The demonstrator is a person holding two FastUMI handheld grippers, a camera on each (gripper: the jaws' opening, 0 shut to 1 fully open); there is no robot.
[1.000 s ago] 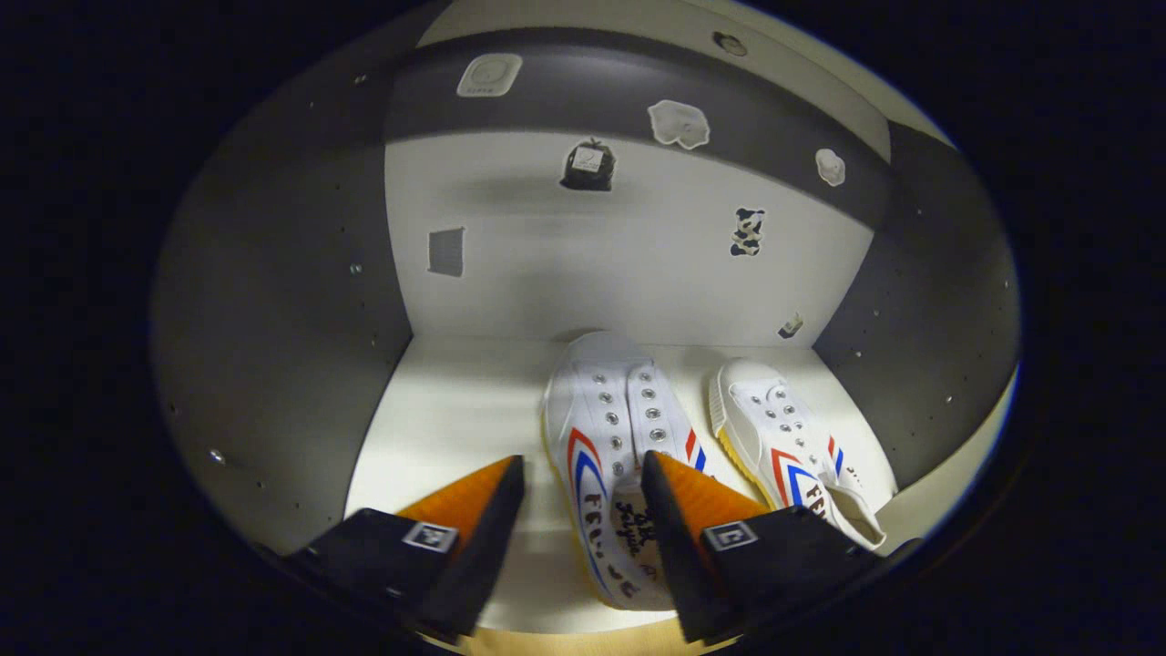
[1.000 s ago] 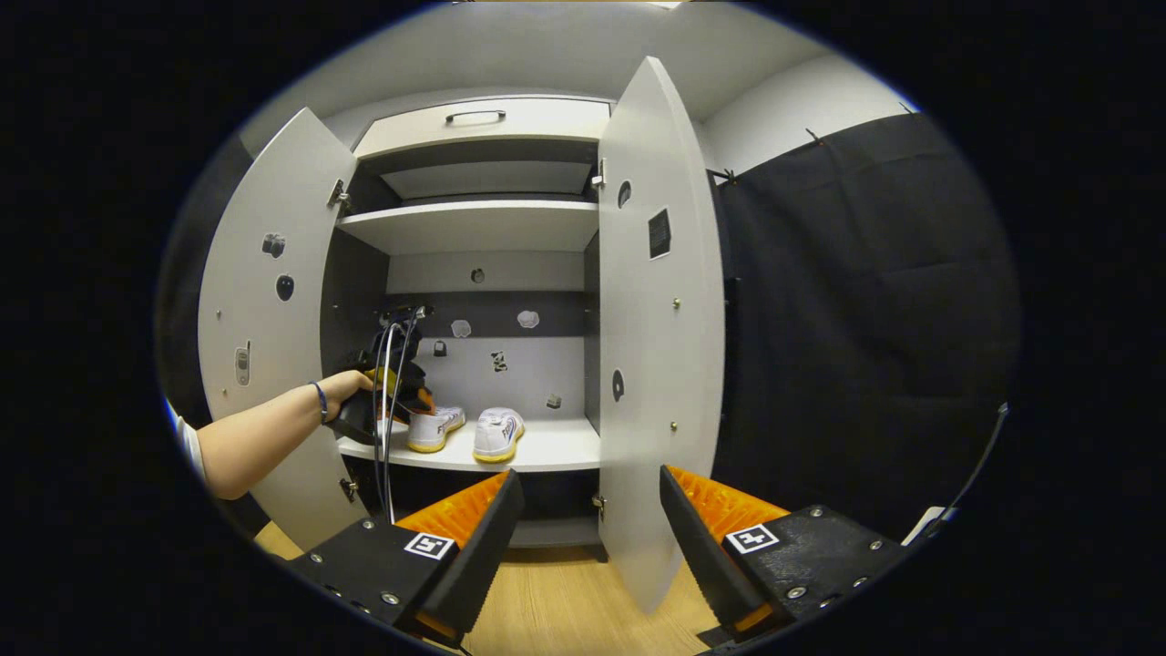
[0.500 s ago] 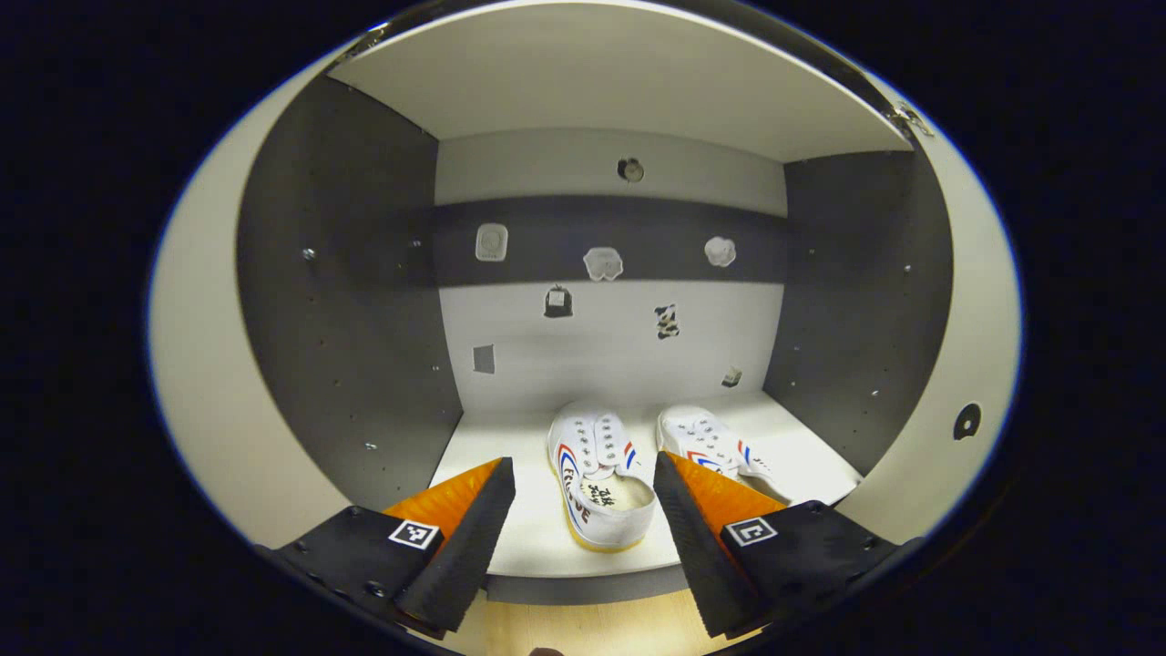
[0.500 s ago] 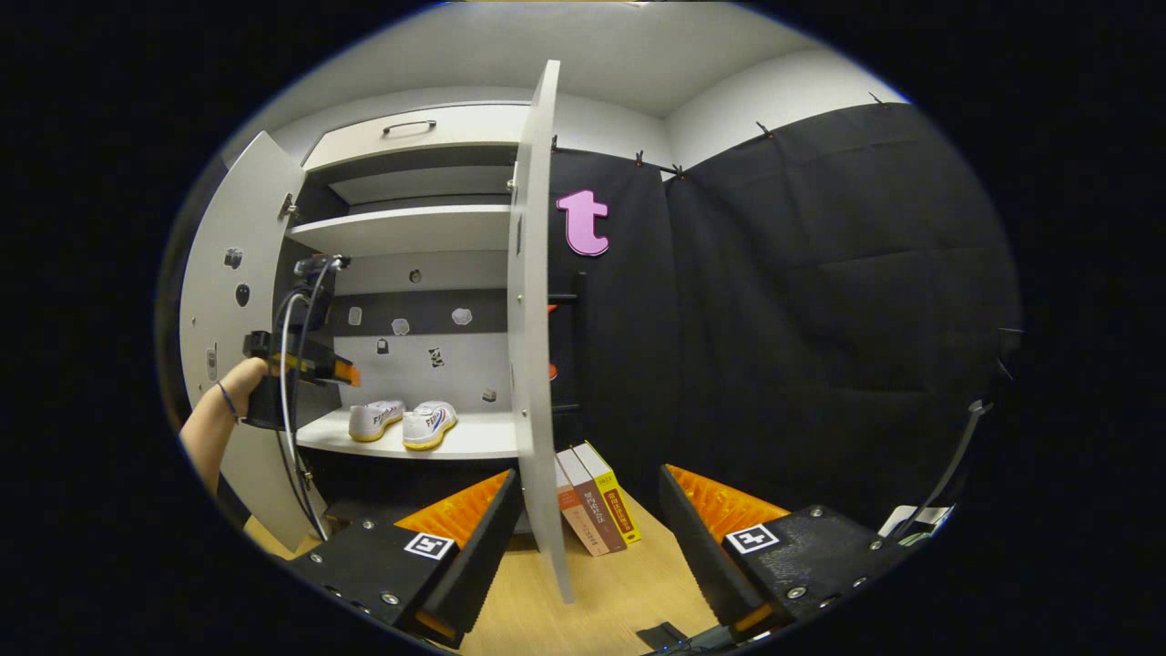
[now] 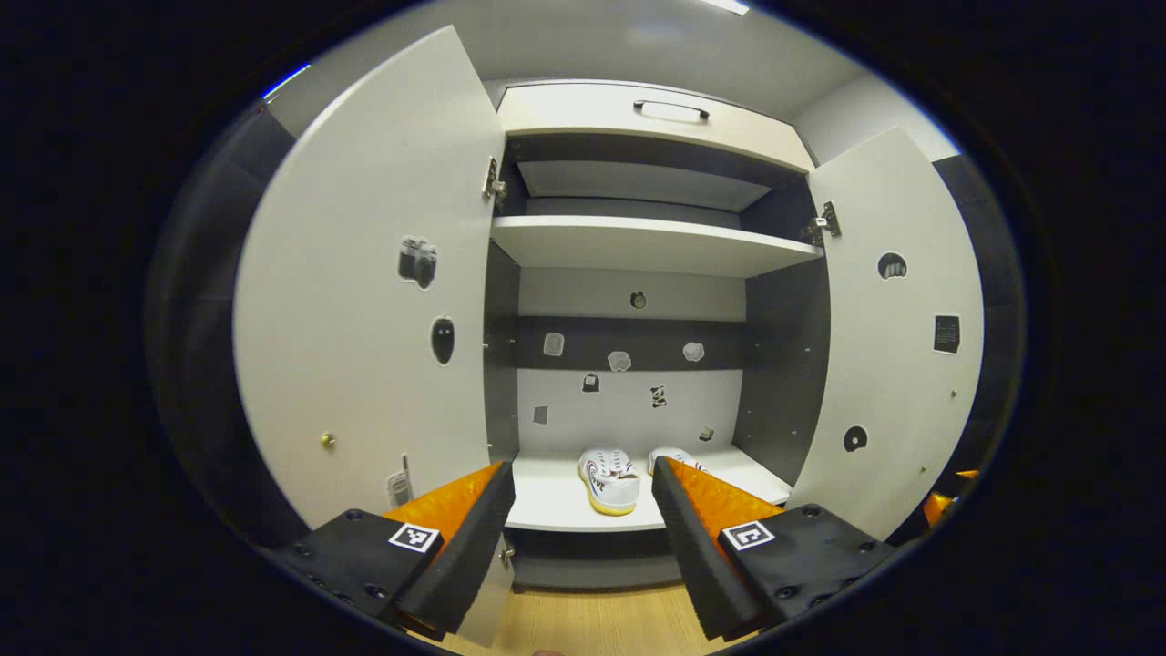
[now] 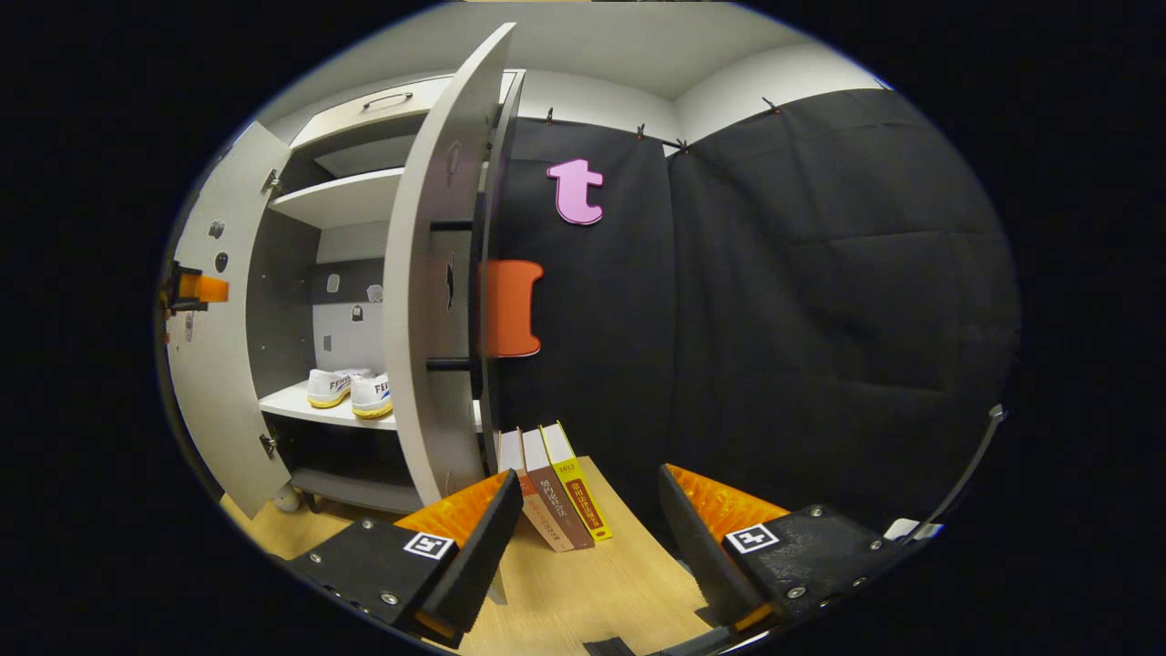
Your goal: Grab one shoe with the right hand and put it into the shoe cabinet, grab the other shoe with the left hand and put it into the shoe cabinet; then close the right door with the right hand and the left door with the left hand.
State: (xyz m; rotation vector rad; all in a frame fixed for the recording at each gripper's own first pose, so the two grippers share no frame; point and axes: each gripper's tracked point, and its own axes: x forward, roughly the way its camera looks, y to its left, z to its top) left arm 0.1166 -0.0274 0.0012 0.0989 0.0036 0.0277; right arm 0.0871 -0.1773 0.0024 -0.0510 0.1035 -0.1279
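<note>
With both shoes [image 5: 608,472] shelved, the right door [image 6: 435,301] is being seen edge-on, just left of the wide-open, empty right gripper [image 6: 583,538].

Both my views are sharp and evenly lit from overhead; a ceiling light [image 5: 726,5] glares at the top of the left gripper view. The shoe cabinet [image 5: 638,246] sits shadowed beneath its shelves. Fisheye curvature bows the right door [image 6: 437,273] and everything near the edges.
</note>
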